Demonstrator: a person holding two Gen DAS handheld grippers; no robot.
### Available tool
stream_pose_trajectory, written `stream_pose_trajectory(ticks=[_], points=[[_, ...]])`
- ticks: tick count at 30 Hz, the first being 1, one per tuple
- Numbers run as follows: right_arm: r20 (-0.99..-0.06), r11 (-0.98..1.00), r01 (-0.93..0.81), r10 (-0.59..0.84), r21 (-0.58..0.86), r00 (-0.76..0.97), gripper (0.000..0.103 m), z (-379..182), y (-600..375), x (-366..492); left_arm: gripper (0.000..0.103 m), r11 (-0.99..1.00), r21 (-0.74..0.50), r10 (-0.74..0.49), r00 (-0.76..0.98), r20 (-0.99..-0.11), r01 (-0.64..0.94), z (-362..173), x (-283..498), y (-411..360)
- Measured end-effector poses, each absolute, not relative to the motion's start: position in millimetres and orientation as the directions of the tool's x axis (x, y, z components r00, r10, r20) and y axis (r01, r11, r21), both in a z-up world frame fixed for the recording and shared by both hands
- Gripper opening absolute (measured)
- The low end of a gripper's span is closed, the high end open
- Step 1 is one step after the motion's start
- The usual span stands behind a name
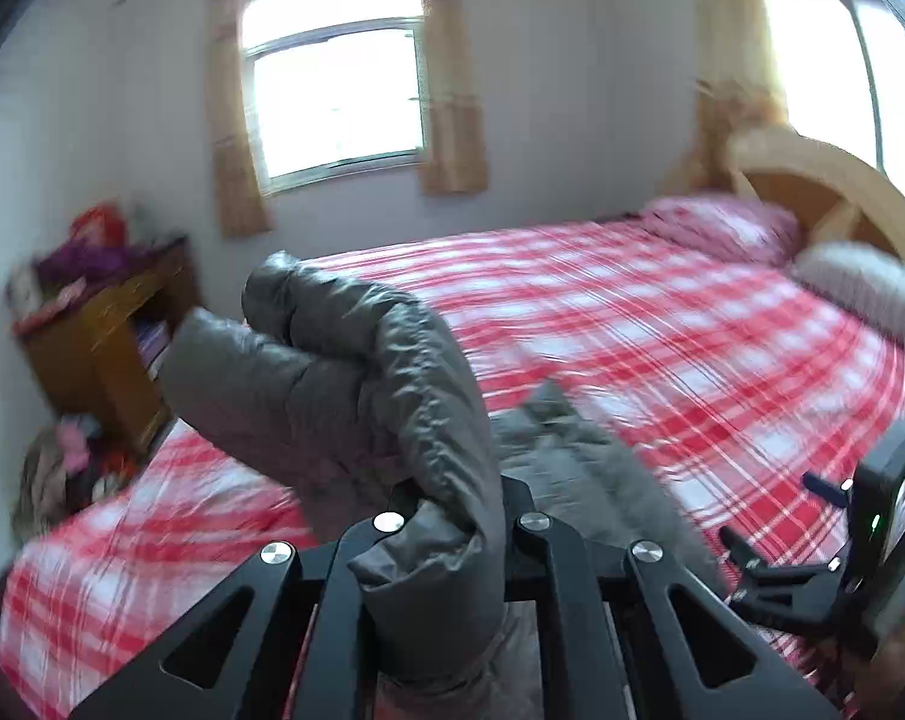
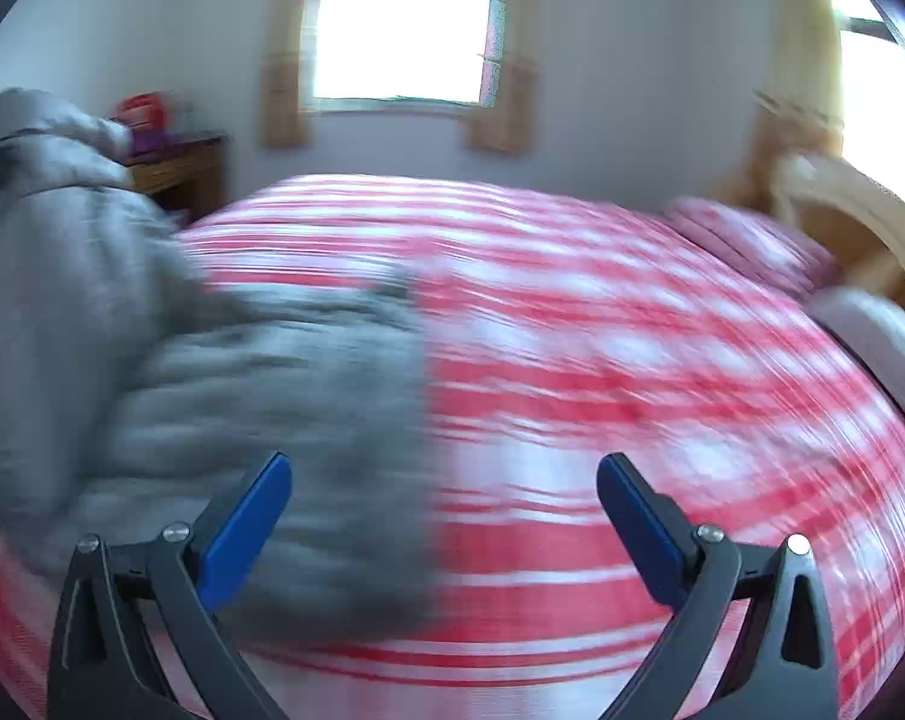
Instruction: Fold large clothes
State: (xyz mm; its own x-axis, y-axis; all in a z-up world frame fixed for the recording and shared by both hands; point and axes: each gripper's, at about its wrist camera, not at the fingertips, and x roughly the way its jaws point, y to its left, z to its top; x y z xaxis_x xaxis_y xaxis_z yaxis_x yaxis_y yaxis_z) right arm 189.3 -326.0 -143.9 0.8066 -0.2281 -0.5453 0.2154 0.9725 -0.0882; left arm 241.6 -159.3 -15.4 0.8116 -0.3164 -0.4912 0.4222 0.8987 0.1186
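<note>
Left gripper (image 1: pixel 452 516) pinches the puffy grey jacket (image 1: pixel 344 372); right gripper (image 2: pixel 443 516) is spread, empty. Soft, light, likely slippery: grip the seamed edges.

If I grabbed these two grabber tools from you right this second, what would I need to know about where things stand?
Left gripper: shut on a padded part of the grey puffer jacket, lifted above the bed.
Right gripper: open, holding nothing, over the jacket's edge and the red plaid bedspread.
Where things are: the rest of the jacket lies bunched on the near left part of the bed; the right wrist view is blurred by motion.
Done: one part picked up; no neat fold visible yet.
Left: probably lay the held part across the body, then fold the rest and smooth it.
</note>
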Motion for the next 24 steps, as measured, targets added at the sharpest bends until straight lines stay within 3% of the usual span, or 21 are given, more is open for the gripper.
stream_pose_trajectory(ticks=[9,15,18,20,22,24], points=[[-0.647,0.895,0.444,-0.316,0.038,0.694,0.103,-190.6,-442.5,156.7,0.008,0.729,0.375,-0.288,0.754,-0.591,0.573,-123.6,243.3,-313.2],[-0.675,0.873,0.466,-0.256,0.146,0.692,0.103,-190.7,-467.5,145.5,0.018,0.687,0.476,-0.259,0.797,-0.546,0.549,-116.2,218.5,-323.6],[-0.673,0.879,0.457,-0.257,0.134,0.693,0.103,-186.5,-465.1,145.6,0.048,0.703,0.473,-0.288,0.820,-0.494,0.532,-83.5,201.4,-307.4],[-0.665,0.883,0.456,-0.276,0.109,0.694,0.103,-180.8,-465.5,149.7,0.096,0.738,0.455,-0.314,0.851,-0.422,0.498,-56.0,189.0,-286.6],[-0.651,0.881,0.463,-0.298,0.093,0.698,0.101,-172.0,-467.5,155.4,0.099,0.788,0.414,-0.315,0.876,-0.365,0.456,-31.8,188.1,-260.6],[-0.636,0.886,0.457,-0.306,0.083,0.708,0.090,-150.3,-464.2,160.1,0.099,0.834,0.347,-0.297,0.879,-0.373,0.429,-16.0,200.5,-235.1]])
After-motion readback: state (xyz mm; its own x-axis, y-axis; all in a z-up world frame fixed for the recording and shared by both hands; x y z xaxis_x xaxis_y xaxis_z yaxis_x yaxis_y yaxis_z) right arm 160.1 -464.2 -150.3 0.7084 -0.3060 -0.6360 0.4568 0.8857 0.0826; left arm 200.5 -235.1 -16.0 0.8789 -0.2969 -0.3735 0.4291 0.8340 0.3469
